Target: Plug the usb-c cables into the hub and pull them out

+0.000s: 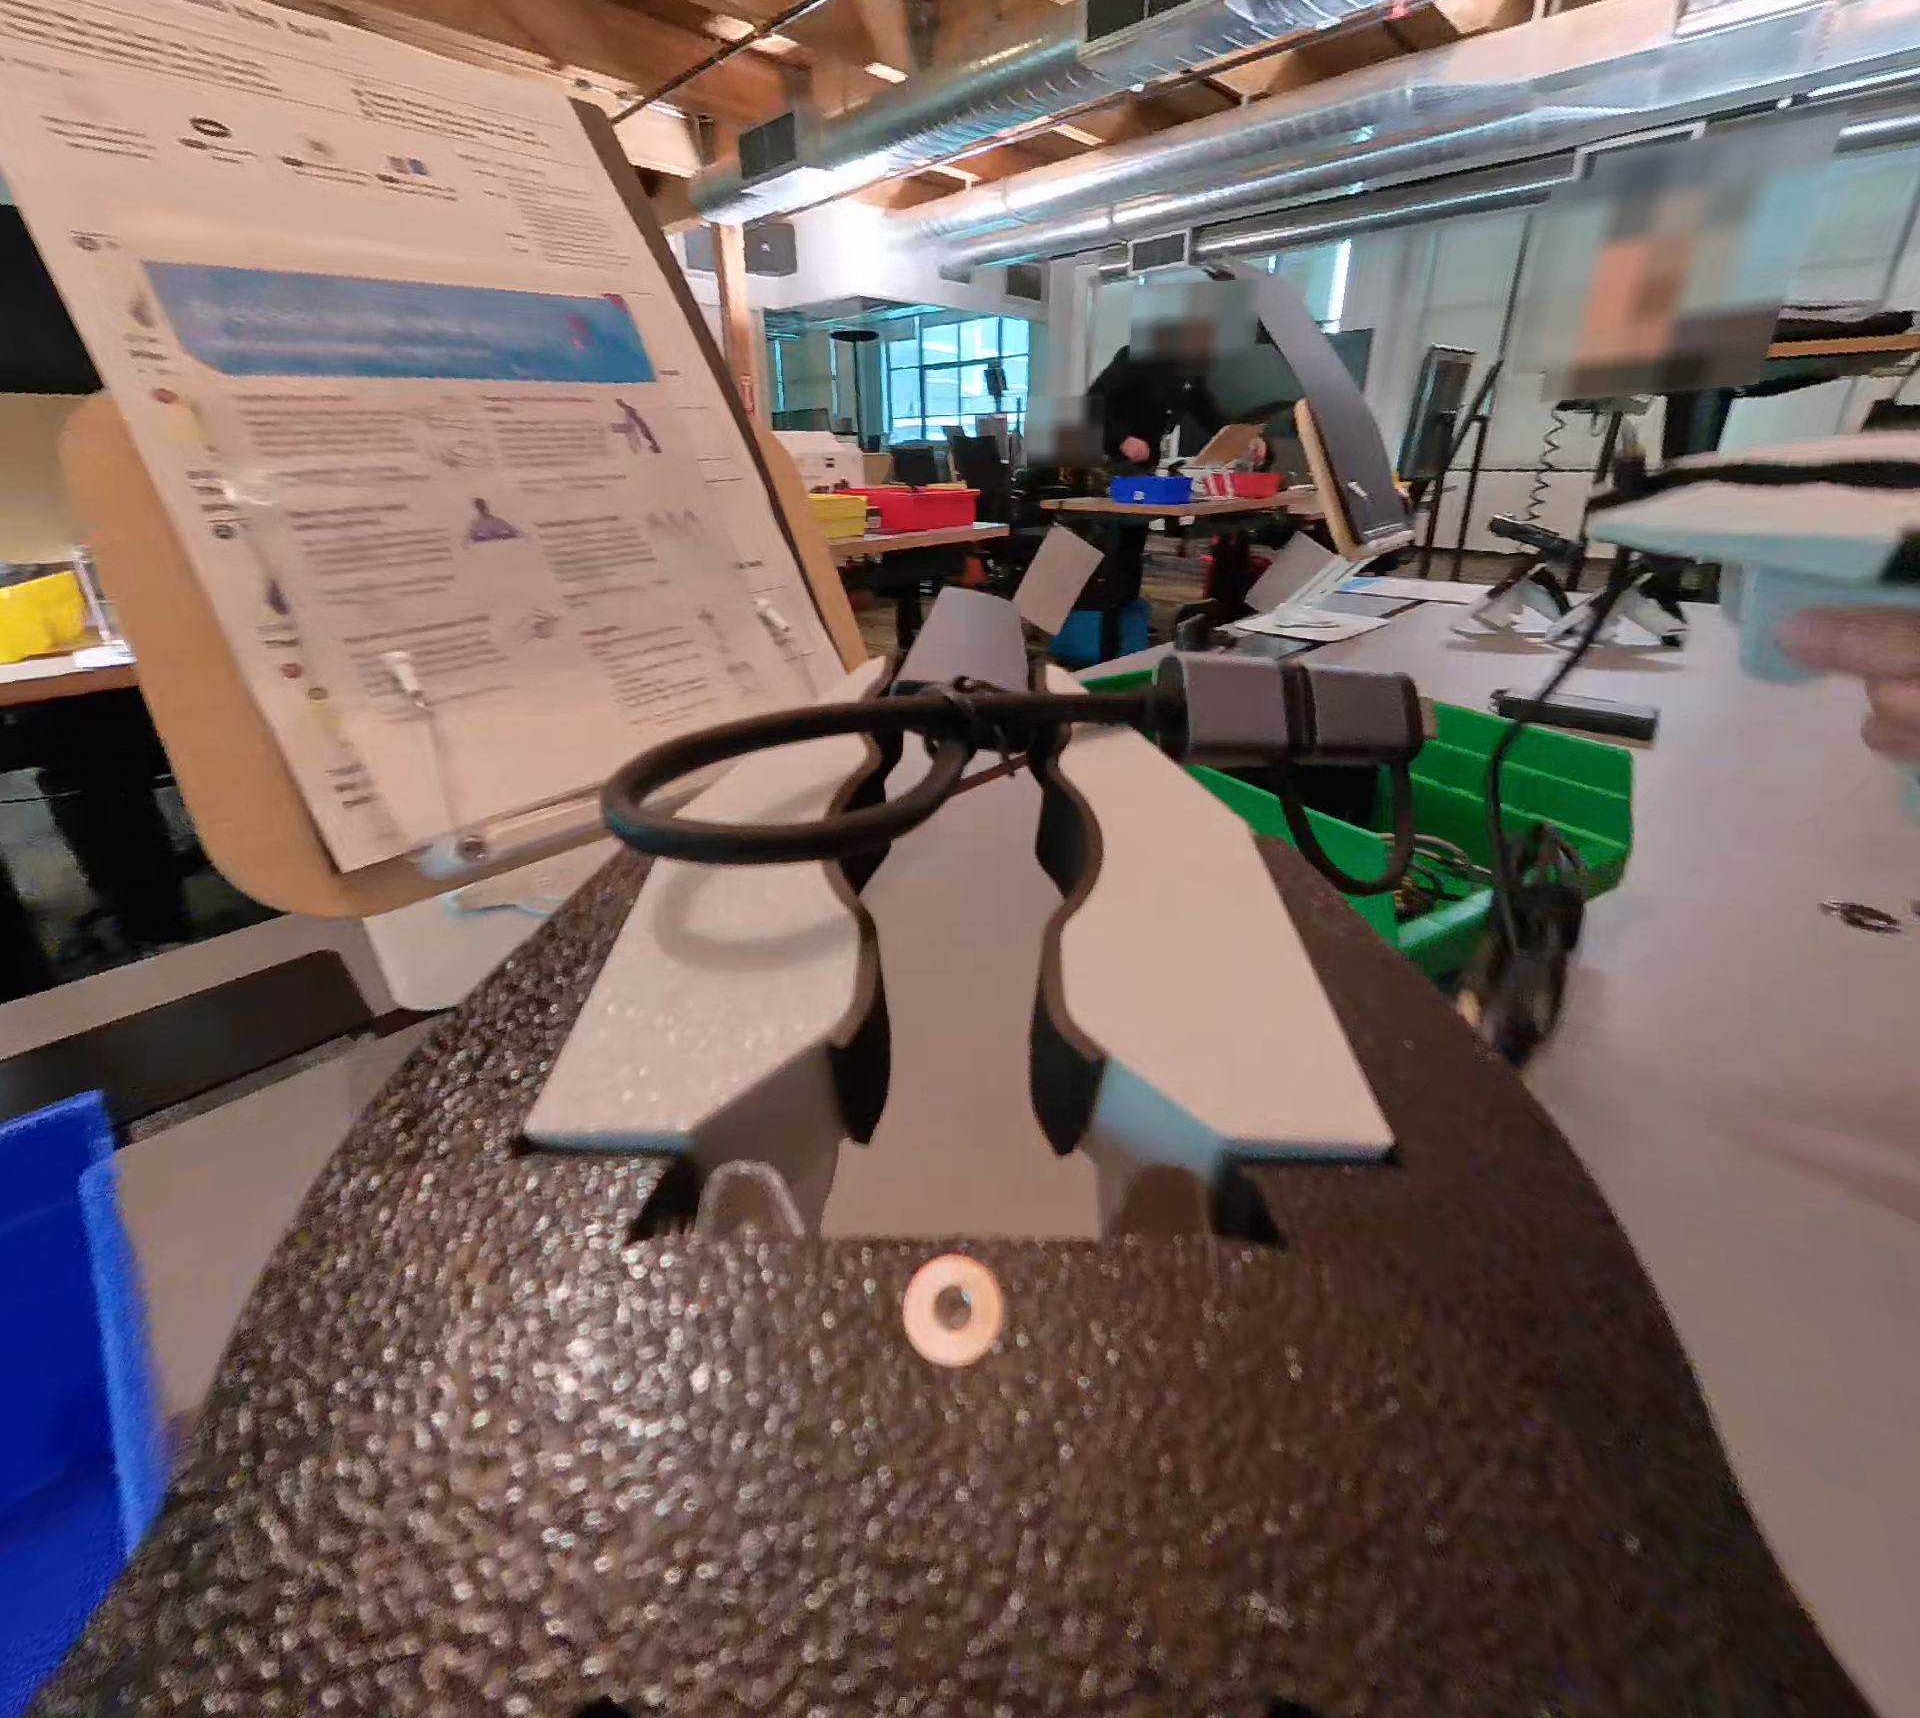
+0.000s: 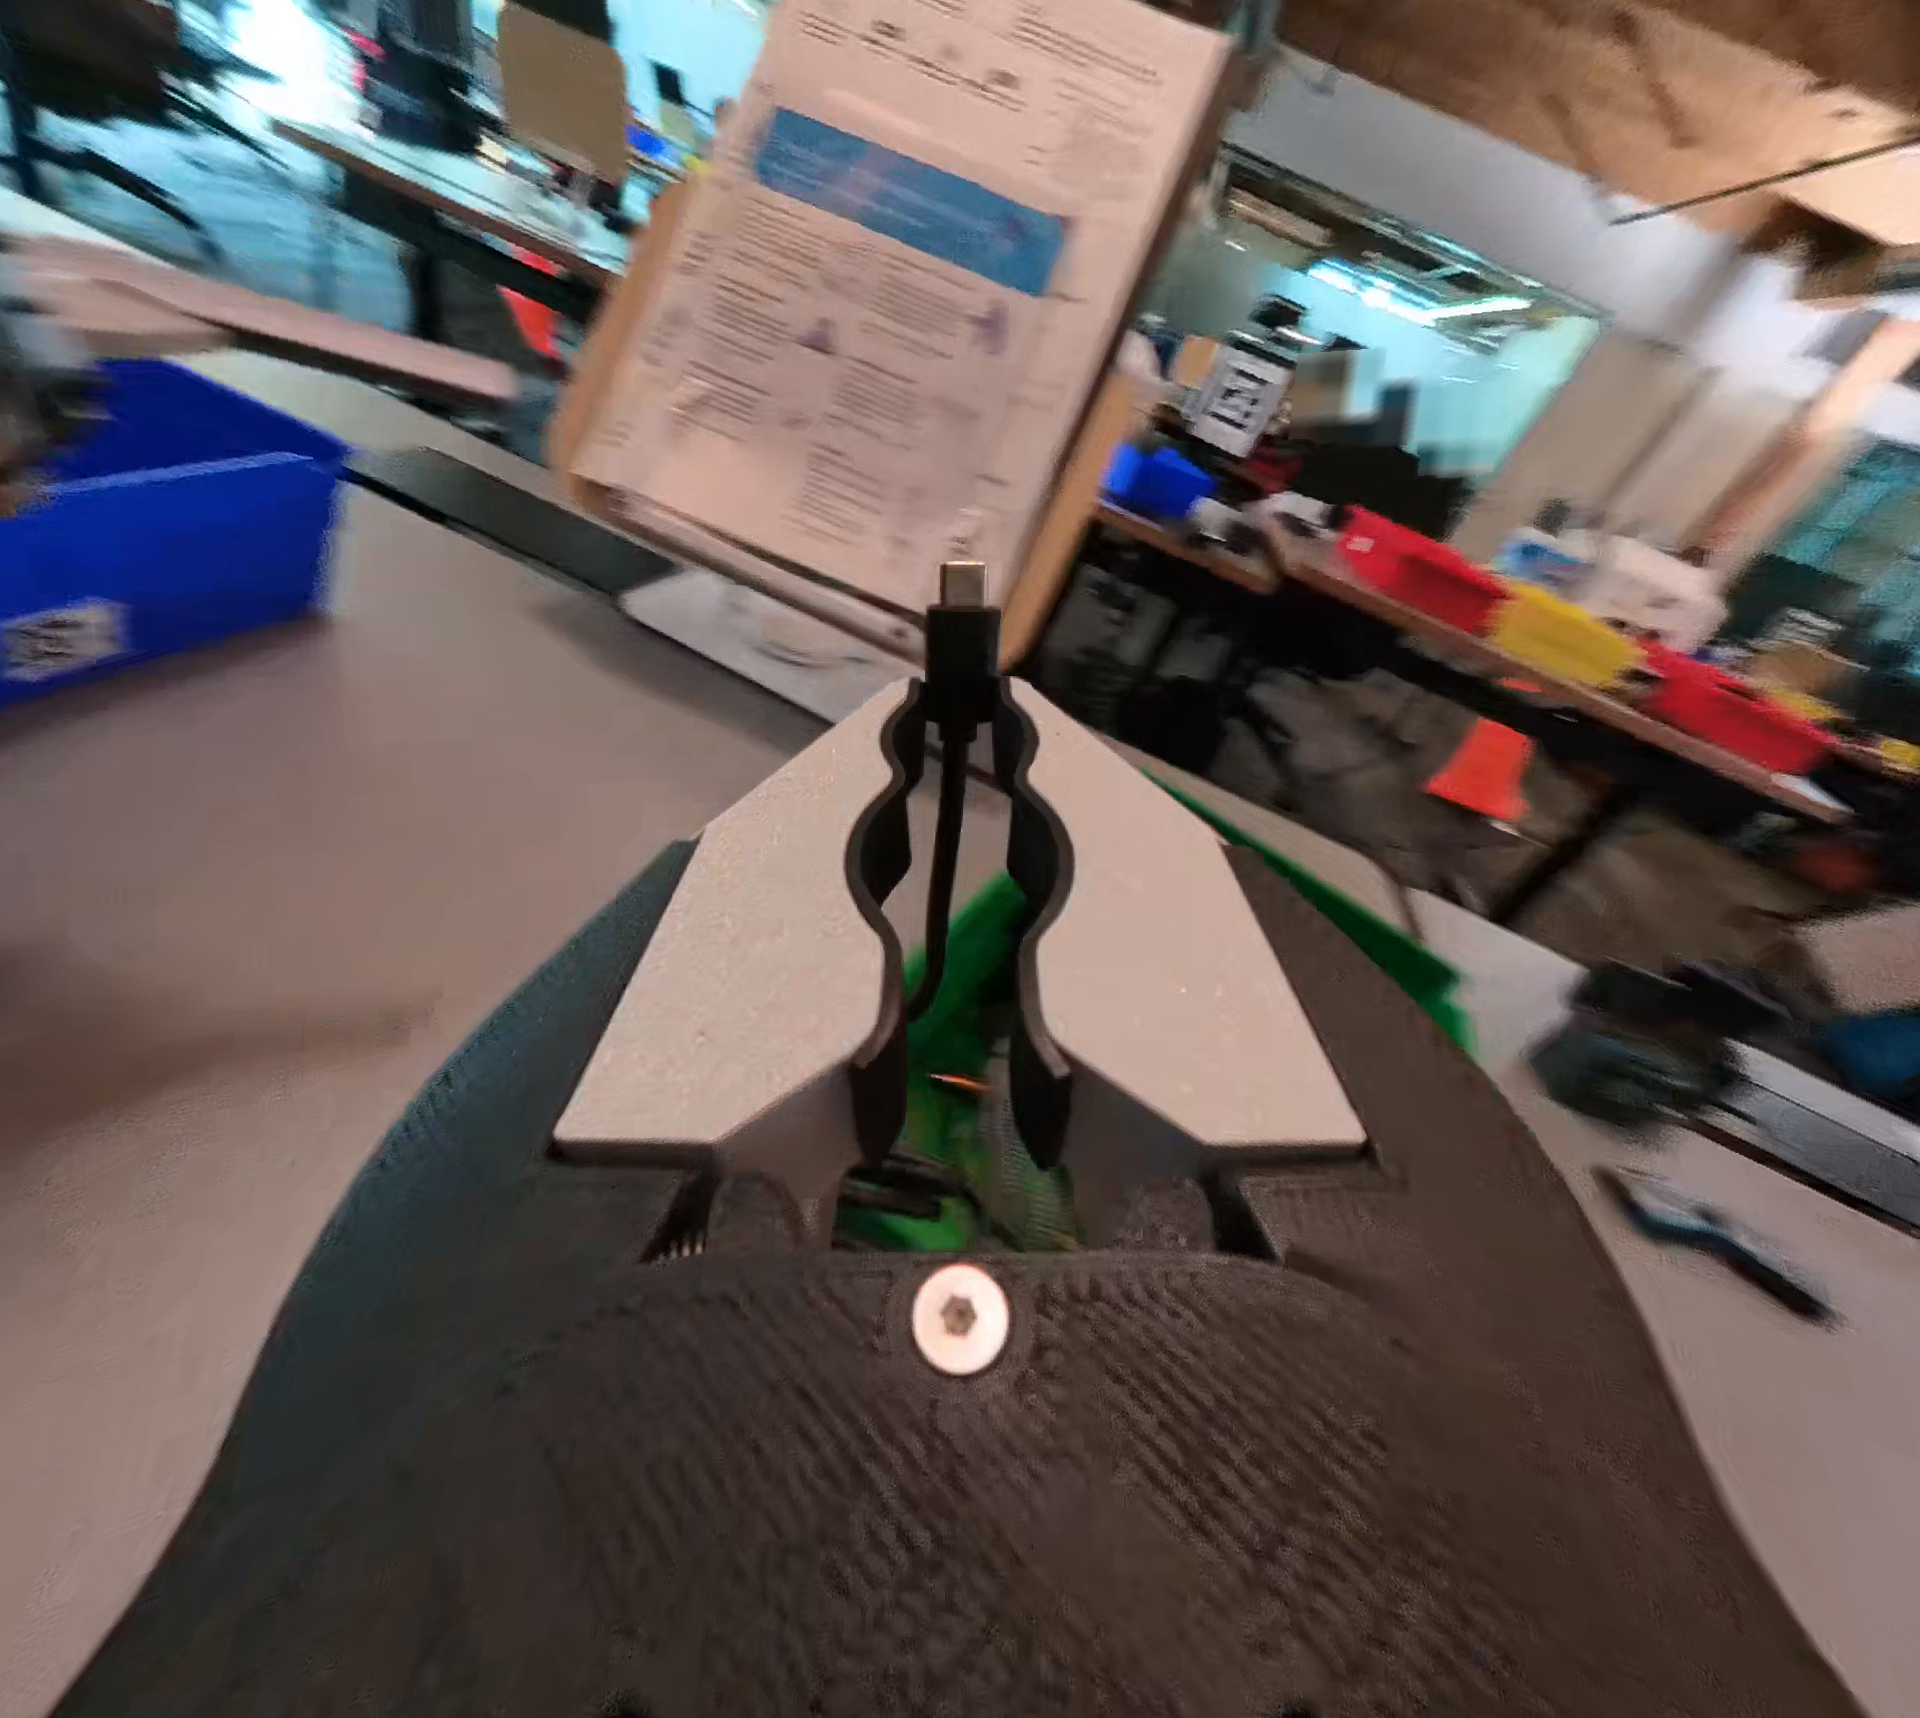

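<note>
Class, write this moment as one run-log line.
left gripper: shut on hub cable | hub: aloft | right gripper: shut on usb-c plug | plug: not inserted

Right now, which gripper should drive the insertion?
Right. The right gripper pinches the USB-C plug with its tip free and pointing forward; the left gripper just holds the hub by its cable.
</note>
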Demonstrator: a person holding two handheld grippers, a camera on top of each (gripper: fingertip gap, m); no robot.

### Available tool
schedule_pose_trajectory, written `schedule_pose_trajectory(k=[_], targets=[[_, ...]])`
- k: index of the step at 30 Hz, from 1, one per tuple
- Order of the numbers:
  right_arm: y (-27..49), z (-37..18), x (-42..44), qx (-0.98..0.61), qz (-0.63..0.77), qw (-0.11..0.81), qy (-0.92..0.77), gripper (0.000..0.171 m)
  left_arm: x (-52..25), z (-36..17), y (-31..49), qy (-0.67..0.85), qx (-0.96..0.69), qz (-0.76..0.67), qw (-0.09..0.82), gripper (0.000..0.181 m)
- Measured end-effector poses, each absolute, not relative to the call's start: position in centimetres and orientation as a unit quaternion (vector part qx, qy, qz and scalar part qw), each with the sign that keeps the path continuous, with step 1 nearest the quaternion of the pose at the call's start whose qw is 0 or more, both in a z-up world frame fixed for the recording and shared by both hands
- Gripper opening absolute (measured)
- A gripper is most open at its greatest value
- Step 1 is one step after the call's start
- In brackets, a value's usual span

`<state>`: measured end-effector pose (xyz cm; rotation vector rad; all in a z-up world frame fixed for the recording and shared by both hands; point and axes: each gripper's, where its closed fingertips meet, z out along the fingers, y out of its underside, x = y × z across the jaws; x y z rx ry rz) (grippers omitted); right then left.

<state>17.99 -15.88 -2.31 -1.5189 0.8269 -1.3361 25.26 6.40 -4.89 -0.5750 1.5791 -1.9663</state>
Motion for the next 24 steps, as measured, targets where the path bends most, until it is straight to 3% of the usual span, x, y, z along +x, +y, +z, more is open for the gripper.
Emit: schedule_pose_trajectory(k=[3, 9, 15, 19, 24], targets=[[-21.3, -0.3, 19.3, -0.599, -0.576, 0.418, 0.366, 0.011, 24.9, -4.9, 5.8, 0.593, -0.202, -0.735, 0.257, 0.021], [-28.2, -1.4, 23.2, -0.584, -0.618, 0.315, 0.422, 0.012, 25.2, -5.3, 5.9, 0.594, -0.207, -0.739, 0.239, 0.021], [-30.1, -2.8, 25.7, -0.541, -0.611, 0.349, 0.461, 0.012, 25.3, -5.7, 5.9, 0.599, -0.207, -0.74, 0.227, 0.022], [-29.9, -7.0, 26.8, -0.577, -0.564, 0.344, 0.481, 0.012, 25.0, -5.9, 5.4, 0.605, -0.199, -0.739, 0.22, 0.022], [-29.9, -15.0, 24.9, -0.691, -0.456, 0.254, 0.499, 0.012, 24.8, -6.0, 5.1, 0.609, -0.193, -0.739, 0.212, 0.021]])
